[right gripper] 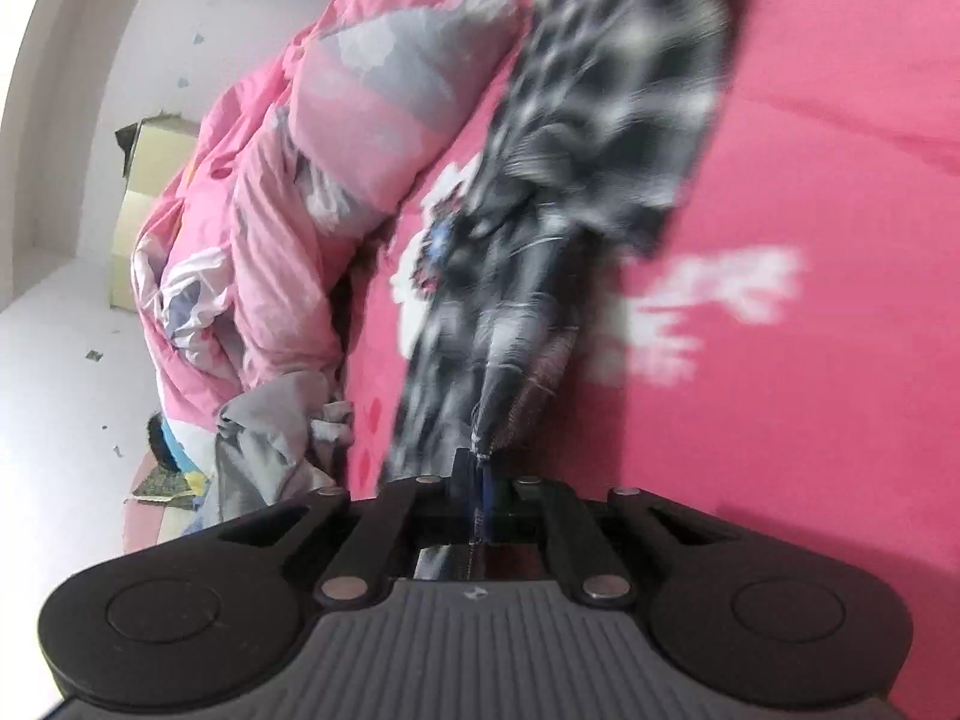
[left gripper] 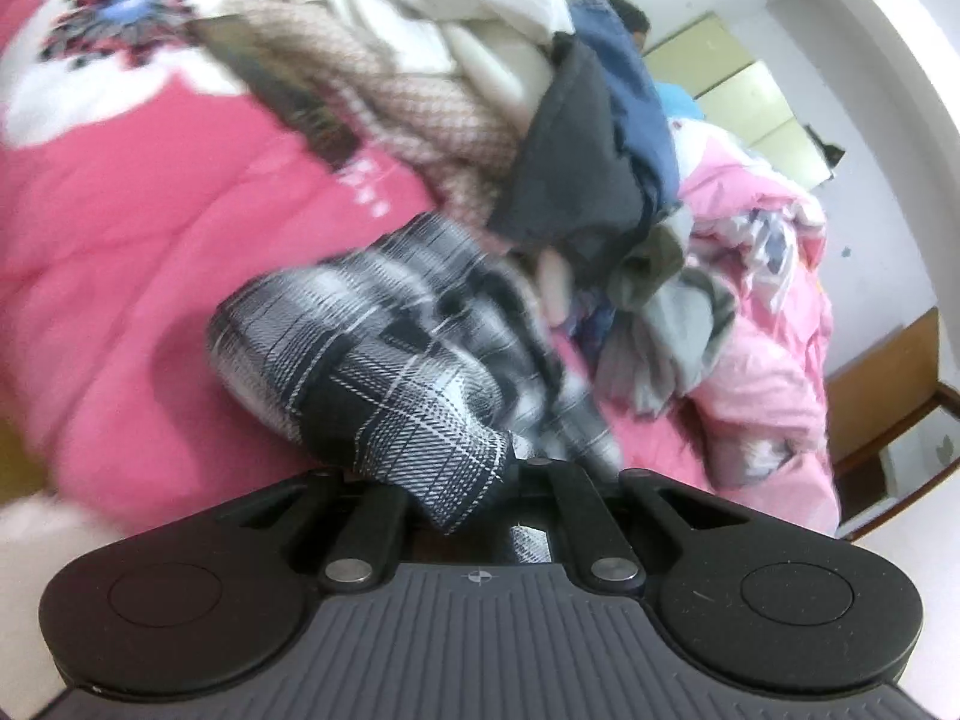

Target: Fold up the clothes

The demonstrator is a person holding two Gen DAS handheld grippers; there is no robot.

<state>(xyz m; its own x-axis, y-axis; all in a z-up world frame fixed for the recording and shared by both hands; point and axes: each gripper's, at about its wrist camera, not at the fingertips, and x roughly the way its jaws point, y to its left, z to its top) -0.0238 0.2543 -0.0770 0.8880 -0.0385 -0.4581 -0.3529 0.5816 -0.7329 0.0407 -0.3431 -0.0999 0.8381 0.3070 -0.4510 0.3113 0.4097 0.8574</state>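
the left gripper point(left gripper: 474, 480) has its jaws pinched on a fold of the black and white plaid garment point(left gripper: 384, 348), which bunches over the pink bedspread point(left gripper: 120, 276) beside a pile of clothes point(left gripper: 540, 120). the right gripper point(right gripper: 477, 474) has its jaws clamped on another edge of it, the blurred cloth trailing away across the bed

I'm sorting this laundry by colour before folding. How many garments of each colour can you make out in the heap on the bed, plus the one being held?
Black-and-white plaid garment, held: 1
Cream: 1
Beige knit: 1
Dark grey: 1
Blue: 1
Light grey: 1
Total: 6, though the heap hides some.
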